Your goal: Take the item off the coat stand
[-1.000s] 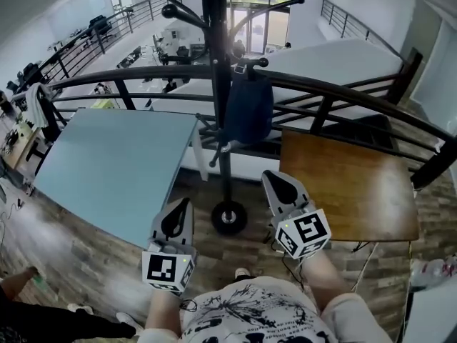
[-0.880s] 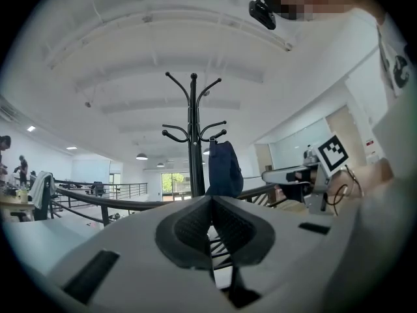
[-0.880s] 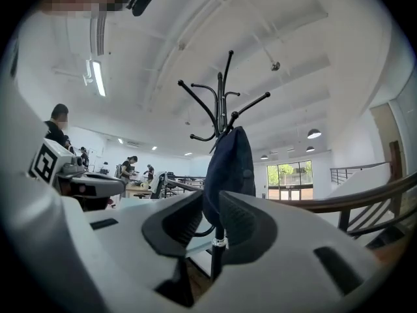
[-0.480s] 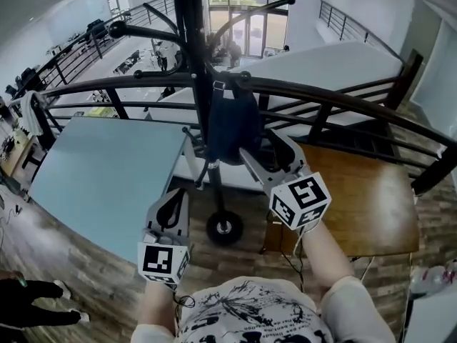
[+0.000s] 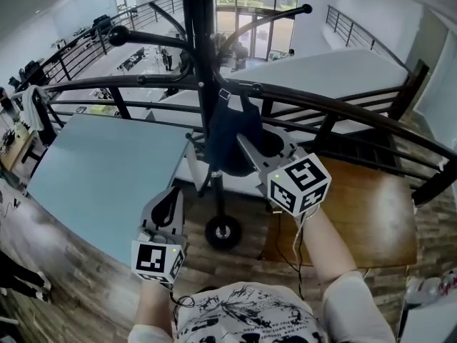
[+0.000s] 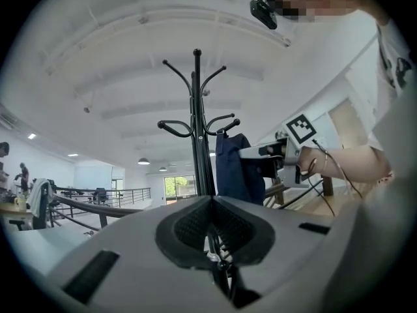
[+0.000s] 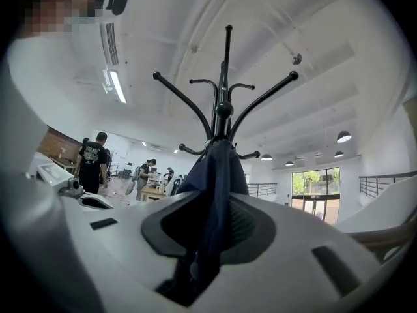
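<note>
Navy fabric item point(image 5: 230, 138) hangs from a hook of the black coat stand point(image 5: 202, 48), just beside the pole.

Head view:
- Right gripper point(image 5: 255, 143) is raised to the item's lower half, with its fingers against the fabric. Whether they grip cannot be read from this view.
- Left gripper point(image 5: 171, 197) is held low, well apart from the item, above the floor near the stand's round base point(image 5: 223, 231).

Right gripper view:
- The item point(image 7: 218, 188) runs down between the two jaws.
- The jaws are closed on the fabric. A fold fills the gap between the pads.
- The stand's hooks point(image 7: 225, 83) fan out above.

Left gripper view:
- The jaws are together with nothing between them.
- The stand point(image 6: 197, 129) is upright beyond them. The item point(image 6: 231, 168) hangs on its right side, with the right gripper point(image 6: 260, 152) touching it.

Surroundings:
- A dark railing point(image 5: 343, 102) curves behind the stand.
- A pale blue table point(image 5: 107, 170) stands on the left and a wooden table point(image 5: 357, 199) on the right, with the stand between them.
- The right gripper's marker cube point(image 5: 300, 184) hides part of the wooden table.
- People point(image 7: 94, 158) stand far off, visible only in the right gripper view.
</note>
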The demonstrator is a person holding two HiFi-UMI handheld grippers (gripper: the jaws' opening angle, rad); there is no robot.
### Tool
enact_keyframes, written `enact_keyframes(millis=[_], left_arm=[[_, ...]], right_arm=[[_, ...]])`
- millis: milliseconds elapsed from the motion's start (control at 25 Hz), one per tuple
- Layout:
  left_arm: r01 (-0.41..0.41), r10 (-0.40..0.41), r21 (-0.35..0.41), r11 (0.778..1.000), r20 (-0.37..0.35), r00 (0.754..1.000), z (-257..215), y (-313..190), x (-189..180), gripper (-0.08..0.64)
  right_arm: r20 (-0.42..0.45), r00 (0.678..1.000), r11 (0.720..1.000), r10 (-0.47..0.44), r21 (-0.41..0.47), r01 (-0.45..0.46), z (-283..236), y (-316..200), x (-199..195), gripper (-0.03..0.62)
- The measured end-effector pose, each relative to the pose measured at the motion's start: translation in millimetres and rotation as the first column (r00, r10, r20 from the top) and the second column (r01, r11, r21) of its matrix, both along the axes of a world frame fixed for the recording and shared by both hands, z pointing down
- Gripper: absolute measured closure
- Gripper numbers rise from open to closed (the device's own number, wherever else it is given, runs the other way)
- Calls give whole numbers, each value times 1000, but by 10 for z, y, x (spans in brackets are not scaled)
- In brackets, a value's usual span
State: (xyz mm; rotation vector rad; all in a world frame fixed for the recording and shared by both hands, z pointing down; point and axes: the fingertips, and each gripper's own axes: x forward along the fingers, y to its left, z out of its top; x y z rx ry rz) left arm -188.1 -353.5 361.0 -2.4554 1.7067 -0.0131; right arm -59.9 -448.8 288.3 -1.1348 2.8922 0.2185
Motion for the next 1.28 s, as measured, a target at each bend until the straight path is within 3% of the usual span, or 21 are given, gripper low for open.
enact_keyframes(millis=[80,200,520,880,1280], left_arm=[[-14,14,-2,1000,-6,1000,77,-28,-50,555],[-17,16,-37,999,-26,1000,53,-50,-77,555],[-124,124,-28,992,-16,992,125,0,-57,555],[-179,178,-30,983,-35,983,33,103,-35,555],[-213,212,-17,977,-42,976,-7,291,-76,555]], right_arm=[[-17,1000,1000,14,14,-14,-1,-4,-50,553],[-27,999,999,34,24,-34,4,-12,-106,573],[-7,987,983,160,91,-159,-252,230,56,584],[-15,960,950,279,148,-274,-612,596,378,584],[-32,943,943,331,51,-329,-57,1014,452,583]])
